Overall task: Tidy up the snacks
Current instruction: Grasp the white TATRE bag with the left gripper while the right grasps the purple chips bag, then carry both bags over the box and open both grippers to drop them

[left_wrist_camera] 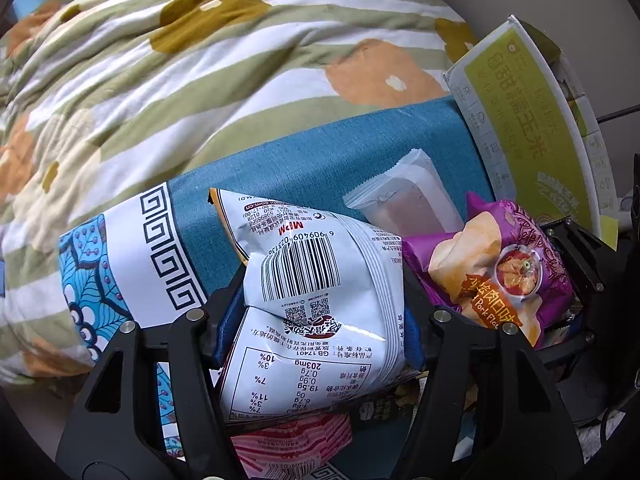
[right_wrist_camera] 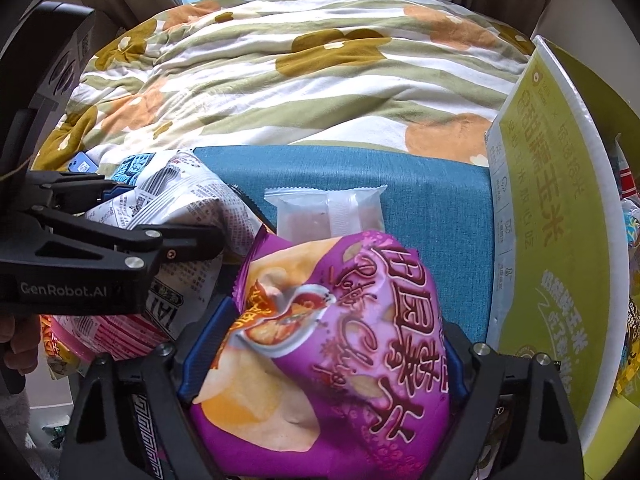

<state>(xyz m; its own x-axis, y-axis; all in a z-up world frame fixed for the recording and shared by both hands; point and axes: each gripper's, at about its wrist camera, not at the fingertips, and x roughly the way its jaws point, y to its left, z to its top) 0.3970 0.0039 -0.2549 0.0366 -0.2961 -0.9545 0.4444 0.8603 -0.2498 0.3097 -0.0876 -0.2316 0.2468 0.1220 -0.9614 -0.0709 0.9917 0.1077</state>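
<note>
Between each tool's pads sits a snack: left tool (left_wrist_camera: pixel 316 332) white bag (left_wrist_camera: pixel 316 280) (creased), right tool (right_wrist_camera: pixel 320 360) purple bag (right_wrist_camera: pixel 332 344).

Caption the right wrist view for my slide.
Right gripper closing around a purple chip bag beside the green box.

My left gripper (right_wrist_camera: pixel 120 216) is matte black plastic with round silver screw heads and white "GenRobot.AI" lettering on its side. My right gripper (right_wrist_camera: pixel 324 344), just beside it, has the same black frame, silver screws and blue finger pads (right_wrist_camera: pixel 208 340).

Bare blue cloth (right_wrist_camera: pixel 420 200) beyond the wrapped bar (right_wrist_camera: pixel 326 210) (green box (right_wrist_camera: pixel 560 216) walls the right)
</note>
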